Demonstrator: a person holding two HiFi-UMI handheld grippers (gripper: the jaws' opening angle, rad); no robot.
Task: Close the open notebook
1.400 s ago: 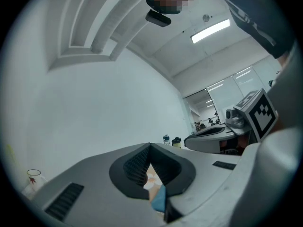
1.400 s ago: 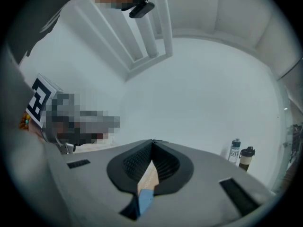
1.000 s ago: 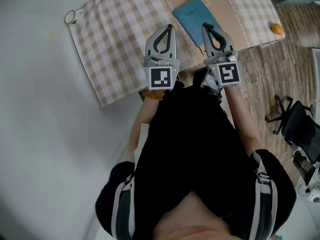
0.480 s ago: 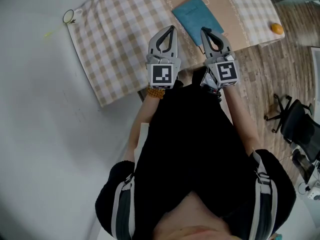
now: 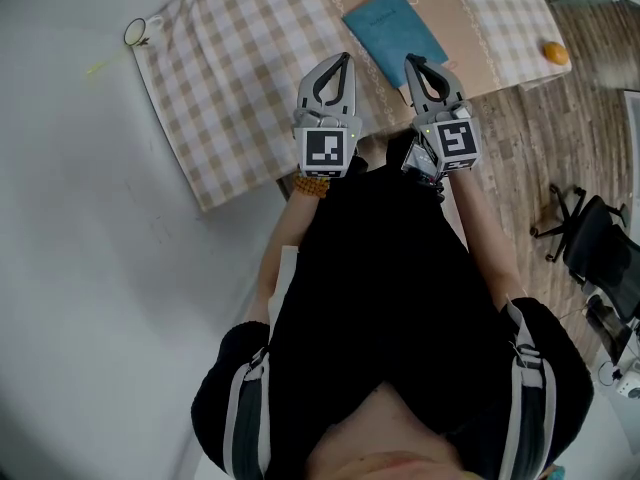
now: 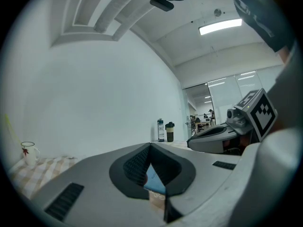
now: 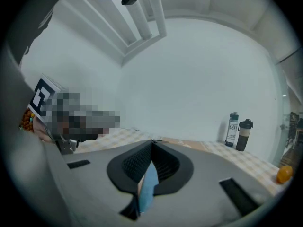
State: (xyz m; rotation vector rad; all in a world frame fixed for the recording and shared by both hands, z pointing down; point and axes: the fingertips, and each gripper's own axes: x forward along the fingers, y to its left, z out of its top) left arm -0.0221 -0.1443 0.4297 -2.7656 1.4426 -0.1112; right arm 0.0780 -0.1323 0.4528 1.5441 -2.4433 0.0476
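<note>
As the blue notebook [image 5: 395, 30] lies closed on the desk [image 5: 225, 88],
left hand-held gripper [image 5: 343, 58] and right hand-held gripper [image 5: 411, 60]: jaws together, empty.

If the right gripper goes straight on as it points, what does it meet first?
Probably the blue notebook, lying just ahead of the right gripper's shut tips; its height above it is unclear.

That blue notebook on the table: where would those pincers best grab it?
Probably its near edge. The blue notebook lies flat on the tablecloth, so only a thin edge offers a pinch. Come in low from the person's side, where the right gripper is closest; its jaws are shut, so they must open first.
</note>
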